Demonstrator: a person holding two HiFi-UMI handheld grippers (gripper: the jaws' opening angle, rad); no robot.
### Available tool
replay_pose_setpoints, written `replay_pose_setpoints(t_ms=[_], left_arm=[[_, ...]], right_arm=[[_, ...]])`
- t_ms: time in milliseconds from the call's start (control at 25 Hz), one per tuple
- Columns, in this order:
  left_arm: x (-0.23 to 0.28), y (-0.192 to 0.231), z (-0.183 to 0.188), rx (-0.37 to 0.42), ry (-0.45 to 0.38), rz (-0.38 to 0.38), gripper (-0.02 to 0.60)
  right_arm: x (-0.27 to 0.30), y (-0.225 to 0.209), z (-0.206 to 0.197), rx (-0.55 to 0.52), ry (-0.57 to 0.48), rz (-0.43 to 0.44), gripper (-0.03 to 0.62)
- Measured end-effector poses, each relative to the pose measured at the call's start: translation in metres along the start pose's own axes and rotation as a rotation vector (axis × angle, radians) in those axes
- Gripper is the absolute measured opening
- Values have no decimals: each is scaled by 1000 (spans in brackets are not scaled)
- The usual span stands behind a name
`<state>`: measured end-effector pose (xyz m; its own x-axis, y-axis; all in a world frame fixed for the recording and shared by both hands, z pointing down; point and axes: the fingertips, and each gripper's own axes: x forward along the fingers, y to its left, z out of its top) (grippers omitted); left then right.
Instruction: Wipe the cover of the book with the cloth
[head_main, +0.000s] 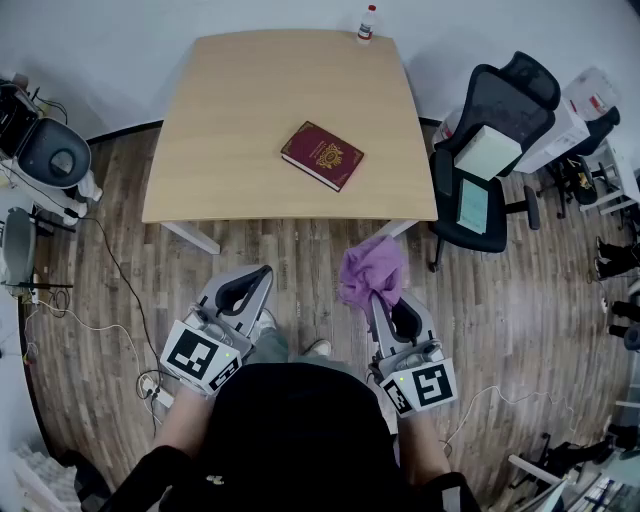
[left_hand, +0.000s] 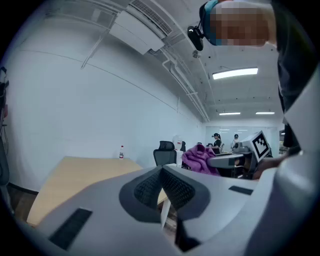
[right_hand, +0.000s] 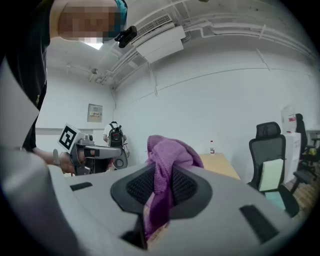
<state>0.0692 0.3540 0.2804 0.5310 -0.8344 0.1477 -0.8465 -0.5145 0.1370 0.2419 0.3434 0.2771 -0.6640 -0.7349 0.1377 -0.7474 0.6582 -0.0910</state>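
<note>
**— What are your fingers on?**

— My right gripper (right_hand: 160, 186) has its fingers clamped on the purple cloth (right_hand: 167, 152). It's soft and limp, bunched above them, and I'd judge it light. My left gripper (left_hand: 162, 186) has its fingers pressed together with nothing between them.

**— And the book?**

— The book (head_main: 322, 155) lies flat near the middle of the worktop (head_main: 240, 120), a bit toward the right edge. It's well apart from both grippers, which hang off the near edge. The cover looks stiff and smooth, so it may slide. I'd pin a corner with the left and wipe with the loose wad.
</note>
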Motion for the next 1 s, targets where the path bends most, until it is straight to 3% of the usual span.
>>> replay_pose_setpoints(t_ms=[320,1000], left_arm=[[-14,38,1,-129,-40,1,18],[-36,122,-9,-132,-39,-102,18]], right_arm=[[27,21,0,-9,17,2,71],[103,73,9,-19,15,-71,71]])
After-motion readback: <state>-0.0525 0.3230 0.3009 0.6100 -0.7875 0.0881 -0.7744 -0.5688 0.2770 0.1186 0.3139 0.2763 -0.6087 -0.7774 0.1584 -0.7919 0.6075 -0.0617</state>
